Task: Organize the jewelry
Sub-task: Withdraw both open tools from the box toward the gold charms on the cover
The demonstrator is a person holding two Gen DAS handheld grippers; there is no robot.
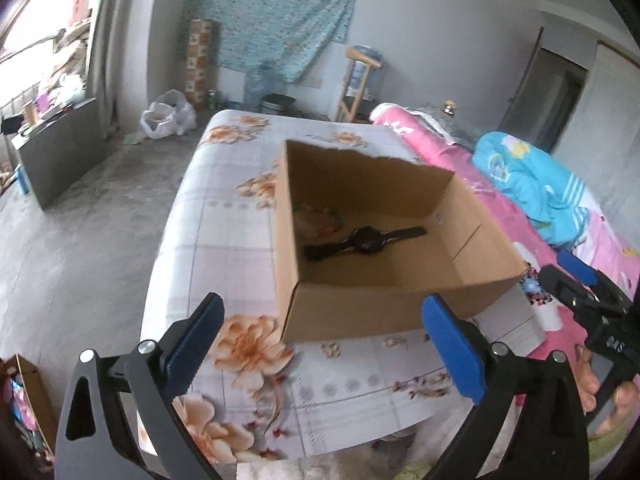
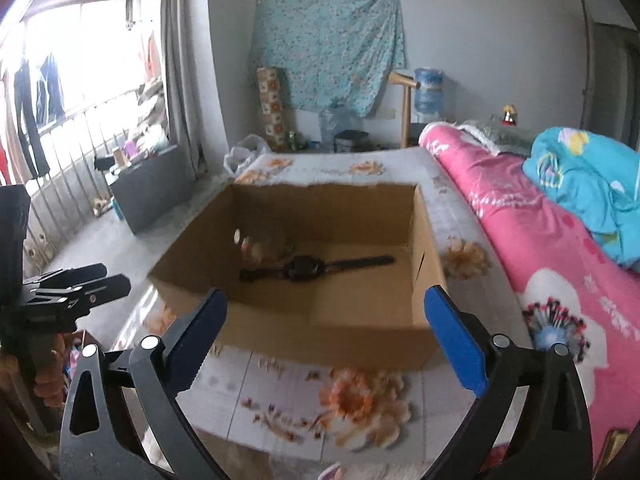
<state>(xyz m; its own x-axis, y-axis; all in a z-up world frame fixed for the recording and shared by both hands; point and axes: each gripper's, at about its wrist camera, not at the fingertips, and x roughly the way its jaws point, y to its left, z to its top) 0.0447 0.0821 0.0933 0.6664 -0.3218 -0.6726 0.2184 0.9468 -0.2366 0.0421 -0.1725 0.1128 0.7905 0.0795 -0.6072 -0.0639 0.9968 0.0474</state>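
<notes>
Blue-padded fingers of the left claw (image 1: 324, 344) fill the bottom of the left wrist view, spread wide apart and grasping nothing, hovering above the near edge of a bed (image 1: 224, 264) covered in a white sheet printed with orange flowers. Just beyond the fingertips sits an open cardboard box (image 1: 344, 312), its top flaps gone and its far rim torn ragged. Inside it, on the box floor, a black wristwatch (image 1: 366, 240) lies flat with its strap stretched out to both sides. Beside the watch, toward the box's left wall, is a small pale beaded piece of jewelry (image 1: 320, 222), too blurred to identify further. At the right edge of this view the right claw (image 1: 560, 272) appears from the side, held in a hand (image 1: 604, 392). From the right wrist view, the right claw's own blue pads are likewise released and wide apart, empty, in front of the same box, with the watch lying across its middle. A pink floral quilt (image 2: 532, 240) runs along the right side of the bed, with a bundled turquoise blanket (image 2: 588, 184) on top of it. A teal patterned cloth (image 2: 328, 52) hangs on the far wall.
</notes>
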